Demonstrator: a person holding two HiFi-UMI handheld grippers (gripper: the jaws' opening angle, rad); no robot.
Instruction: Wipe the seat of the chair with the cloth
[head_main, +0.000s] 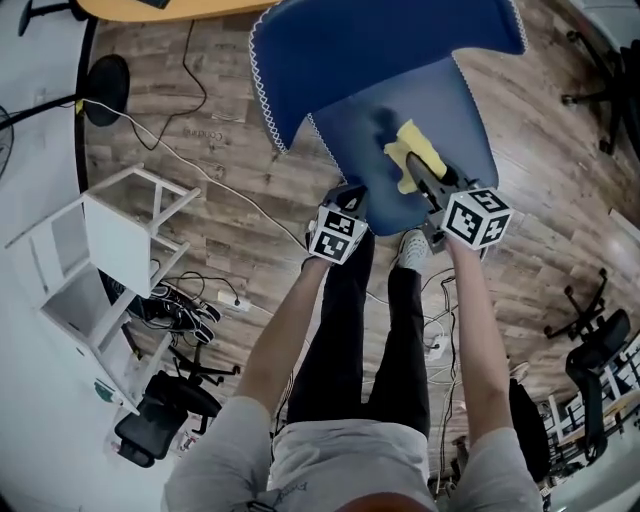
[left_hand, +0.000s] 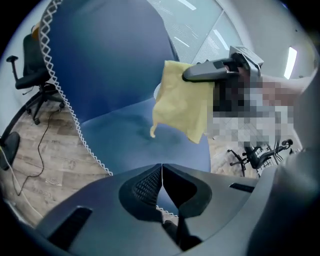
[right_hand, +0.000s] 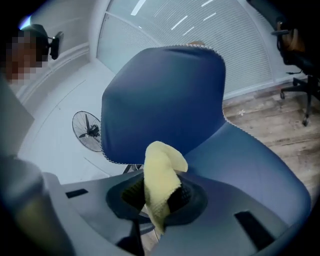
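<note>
The right gripper's (right_hand: 159, 192) fingers (right_hand: 180, 196) are clamped on one yellow cloth (right_hand: 161, 170), which bunches up above them and trails out below. Seen from the left gripper view, the cloth hangs from those fingers over the middle of the seat (head_main: 462, 130). I cannot tell whether its lowest corner touches the seat.

The left gripper's (left_hand: 161, 175) fingers (left_hand: 146, 185) are pressed together at the tips with nothing between them. They point at the seat's front edge, and in the head view this gripper sits just at that near edge, left of the right gripper.

The chair (head_main: 385, 60) is a single blue one with white zigzag trim (head_main: 262, 75) along its edges. Its backrest (right_hand: 162, 100) rises beyond the cloth. The person's legs (head_main: 375, 330), in black trousers, stand right against the seat's front, with one pale shoe (head_main: 412, 248) showing below the right gripper.

Around it lies a wooden floor (head_main: 230, 170). To the left is one white shelf unit (head_main: 105, 235), with a tangle of cables (head_main: 190, 290) beside it. Three black office chairs stand well apart from the blue one:
- one at lower left (head_main: 155, 425)
- one at right (head_main: 595, 345)
- one at upper right (head_main: 600, 60)

The edge of a wooden table (head_main: 170, 8) shows at the top. One floor fan (right_hand: 89, 131) stands behind the backrest. Nothing lies on the seat besides the cloth above it.
</note>
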